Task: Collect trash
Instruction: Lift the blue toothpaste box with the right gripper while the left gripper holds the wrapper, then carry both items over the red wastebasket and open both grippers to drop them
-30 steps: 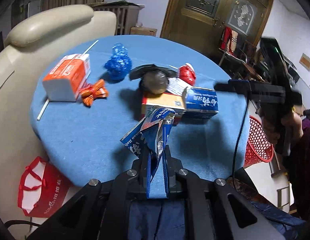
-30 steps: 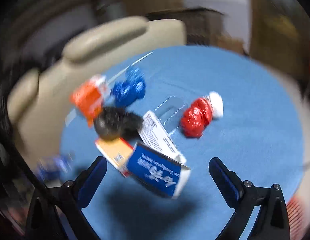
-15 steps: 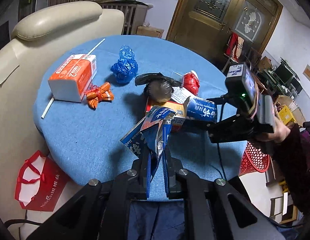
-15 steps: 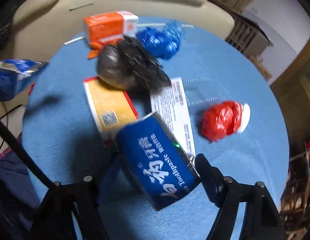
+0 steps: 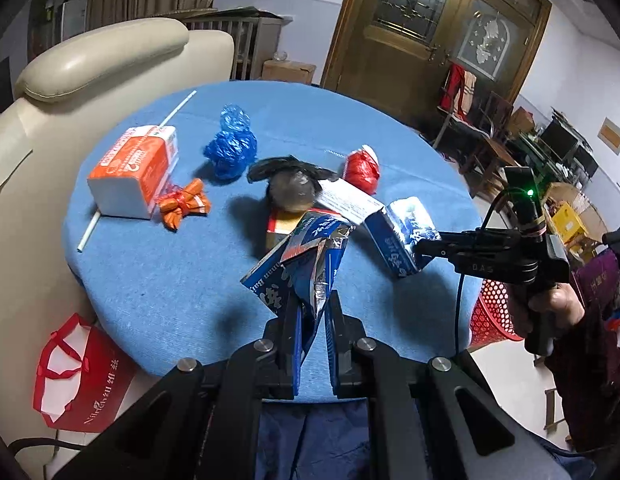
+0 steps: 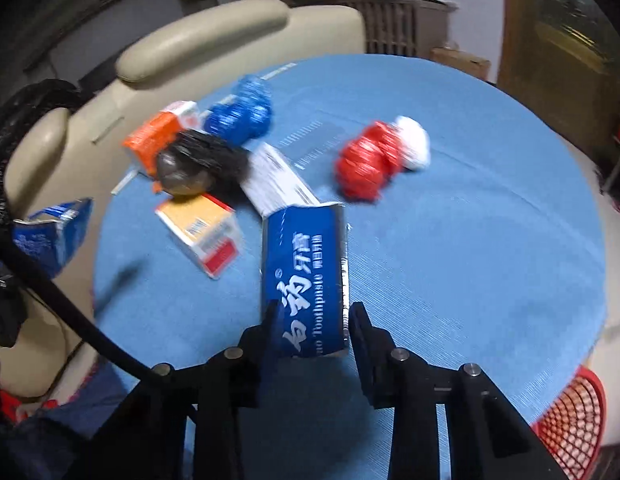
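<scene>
Right wrist: right gripper [image 6: 312, 322] clamps toothpaste box [image 6: 304, 276] | left gripper [image 5: 312, 320] pinches torn carton [image 5: 300, 268]

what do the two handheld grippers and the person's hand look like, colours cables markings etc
Both grippers are black, with angular linkage arms, silver pivot bolts and blue pads on the fingers. The left gripper shows this up close. The right gripper, seen from the side, has faint pale lettering, a green indicator light and a thin black cable hanging down. The bare right hand emerges from a dark maroon sleeve.
</scene>
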{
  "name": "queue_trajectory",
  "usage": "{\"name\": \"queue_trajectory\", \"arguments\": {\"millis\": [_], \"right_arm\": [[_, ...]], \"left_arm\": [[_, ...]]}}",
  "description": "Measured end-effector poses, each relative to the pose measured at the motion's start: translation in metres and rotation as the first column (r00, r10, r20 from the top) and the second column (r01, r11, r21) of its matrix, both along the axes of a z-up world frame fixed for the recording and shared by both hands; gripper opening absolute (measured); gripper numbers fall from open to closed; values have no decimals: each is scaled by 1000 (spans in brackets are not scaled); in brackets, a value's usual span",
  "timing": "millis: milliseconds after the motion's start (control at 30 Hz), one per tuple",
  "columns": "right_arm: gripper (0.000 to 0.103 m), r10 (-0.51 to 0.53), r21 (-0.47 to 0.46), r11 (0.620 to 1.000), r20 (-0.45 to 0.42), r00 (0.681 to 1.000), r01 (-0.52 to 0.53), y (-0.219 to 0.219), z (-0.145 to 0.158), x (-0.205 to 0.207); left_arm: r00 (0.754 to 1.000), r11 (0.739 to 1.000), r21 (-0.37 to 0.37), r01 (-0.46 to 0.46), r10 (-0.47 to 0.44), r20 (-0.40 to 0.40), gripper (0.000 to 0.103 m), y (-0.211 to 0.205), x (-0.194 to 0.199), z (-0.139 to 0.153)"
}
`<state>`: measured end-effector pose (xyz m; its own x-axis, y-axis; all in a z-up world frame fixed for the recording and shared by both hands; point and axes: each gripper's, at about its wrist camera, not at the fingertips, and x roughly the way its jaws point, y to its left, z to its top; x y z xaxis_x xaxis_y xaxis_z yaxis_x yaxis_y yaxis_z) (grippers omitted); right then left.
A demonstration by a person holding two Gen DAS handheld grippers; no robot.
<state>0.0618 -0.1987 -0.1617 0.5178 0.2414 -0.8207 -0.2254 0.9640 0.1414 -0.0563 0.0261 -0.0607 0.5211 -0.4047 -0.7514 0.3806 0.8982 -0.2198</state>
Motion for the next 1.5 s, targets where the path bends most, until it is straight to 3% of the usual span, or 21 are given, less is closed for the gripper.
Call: {"name": "queue_trajectory", "arguments": {"millis": [133, 233, 367, 500, 600, 633, 667, 767, 933, 1133, 1267, 1367, 1500], "right_arm": [[38, -30, 104, 994, -49, 998, 35, -10, 2, 4], [80, -46, 112, 992, -60, 997, 53, -8, 1, 12], [80, -65, 137, 988, -43, 997, 71, -1, -1, 17], [79, -115, -7, 993, -64, 991, 115, 14, -12, 29], [79, -150, -16, 989, -37, 988, 149, 10, -17, 30], [74, -169, -35, 985, -20, 985, 168, 8, -18, 30], [51, -179, -35, 983, -15, 984, 178, 6, -19, 31], [43, -227, -10, 974, 0, 974, 227, -7, -19, 28], [43, -299, 149, 942, -31, 954, 301, -42, -16, 8], [43, -388, 360, 854, -41, 921, 376, -95, -10, -65], [43, -476, 423, 789, -36, 879, 445, -137, -6, -116], [43, -557, 453, 731, -37, 830, 510, -174, -6, -156], [43, -666, 482, 634, -57, 744, 604, -221, -12, -202]], "left_arm": [[1000, 1000, 7, 5, -5, 11, 11, -4, -5, 2], [1000, 1000, 11, 4, -5, 13, 11, -5, -5, 4], [1000, 1000, 16, 7, -8, 15, 11, -7, -5, 4], [1000, 1000, 12, 17, -17, 14, 11, -8, -6, 4], [1000, 1000, 13, 22, -22, 16, 11, -9, -8, 5], [1000, 1000, 12, 22, -22, 12, 11, -10, -8, 4], [1000, 1000, 11, 22, -22, 10, 11, -10, -8, 4], [1000, 1000, 14, 27, -27, 11, 11, -11, -8, 4], [998, 998, 17, 63, -63, 19, 11, -24, -12, 8], [987, 987, 15, 161, -161, 9, 11, -64, -11, 9], [967, 966, 22, 256, -256, -8, 11, -110, -9, 7], [939, 938, 28, 344, -344, -24, 11, -152, -13, 5], [880, 880, 29, 473, -471, -61, 11, -222, -22, -1]]}}
